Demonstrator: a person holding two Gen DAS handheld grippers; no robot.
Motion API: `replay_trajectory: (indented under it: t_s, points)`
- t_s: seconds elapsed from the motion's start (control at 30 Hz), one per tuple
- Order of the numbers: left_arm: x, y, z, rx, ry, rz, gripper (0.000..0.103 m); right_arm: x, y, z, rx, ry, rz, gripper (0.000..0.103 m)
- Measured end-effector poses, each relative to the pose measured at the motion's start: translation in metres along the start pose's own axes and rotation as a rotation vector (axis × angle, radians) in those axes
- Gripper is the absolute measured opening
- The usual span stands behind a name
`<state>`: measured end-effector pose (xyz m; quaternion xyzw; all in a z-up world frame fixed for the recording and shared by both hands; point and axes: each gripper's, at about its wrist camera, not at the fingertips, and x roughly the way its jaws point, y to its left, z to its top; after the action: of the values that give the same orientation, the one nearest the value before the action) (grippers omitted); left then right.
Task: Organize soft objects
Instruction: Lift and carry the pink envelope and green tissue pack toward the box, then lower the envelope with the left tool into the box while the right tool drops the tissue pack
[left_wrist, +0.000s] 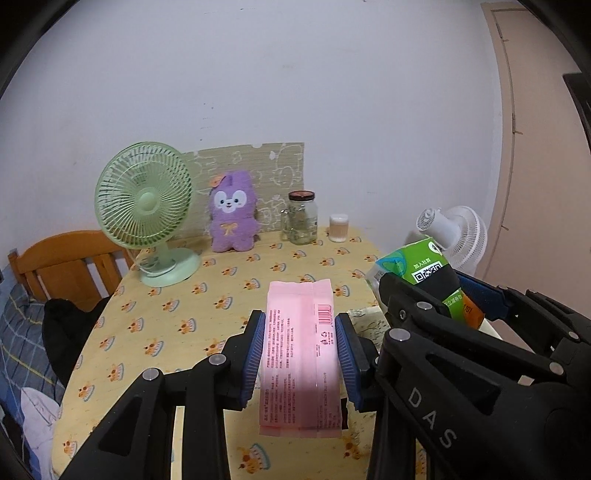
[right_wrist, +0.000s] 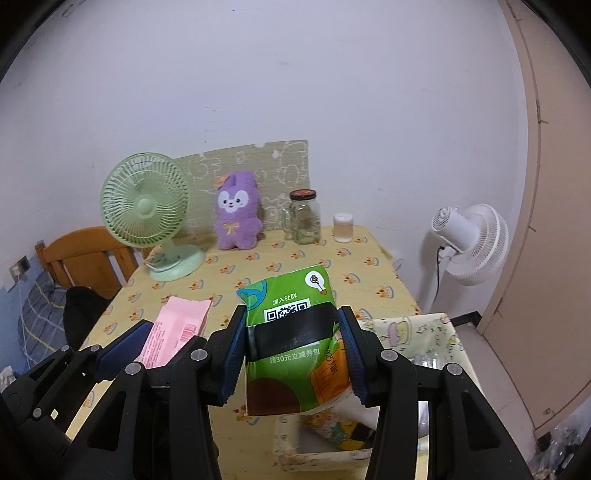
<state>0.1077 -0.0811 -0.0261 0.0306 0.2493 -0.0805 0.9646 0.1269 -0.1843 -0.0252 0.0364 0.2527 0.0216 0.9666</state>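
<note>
- Currently, a flat pink plastic packet with printed text and a barcode is pinched between the blue pads of the left tool and is held above the bench, which is covered by a yellow cloth with small orange motifs.
- A soft green tissue pack with a QR code and a black band is clamped by the right tool, its sides being squeezed in by the pads.
- The two tools are held side by side, the right one being seen at the right edge of the left wrist view.
- Below the green pack, a fabric-lined storage box with a pale cartoon print is seen at the near right edge of the bench, with some items inside.
- At the far side of the bench, a pale green desk fan, a purple plush rabbit with an orange bow, a clear glass jar with a dark lid and a small white-capped container are lined up by the wall.
- A white standing fan is seen to the right of the bench.
</note>
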Motion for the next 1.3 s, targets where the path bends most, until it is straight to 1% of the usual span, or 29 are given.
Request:
replay_trajectory:
  t_s: [0.67, 1.03, 1.3]
  points:
    - [0.029, -0.058, 0.004, 0.058, 0.020, -0.091, 0.039, 0.012, -0.065, -0.006, 0.066, 0.007, -0.077, 0.051]
    - [0.049, -0.088, 0.002, 0.089, 0.043, -0.180, 0.039, 0.019, -0.098, -0.015, 0.109, 0.015, -0.141, 0.051]
    - [0.069, -0.109, -0.004, 0.105, 0.078, -0.237, 0.039, 0.031, -0.120, -0.024, 0.138, 0.051, -0.188, 0.051]
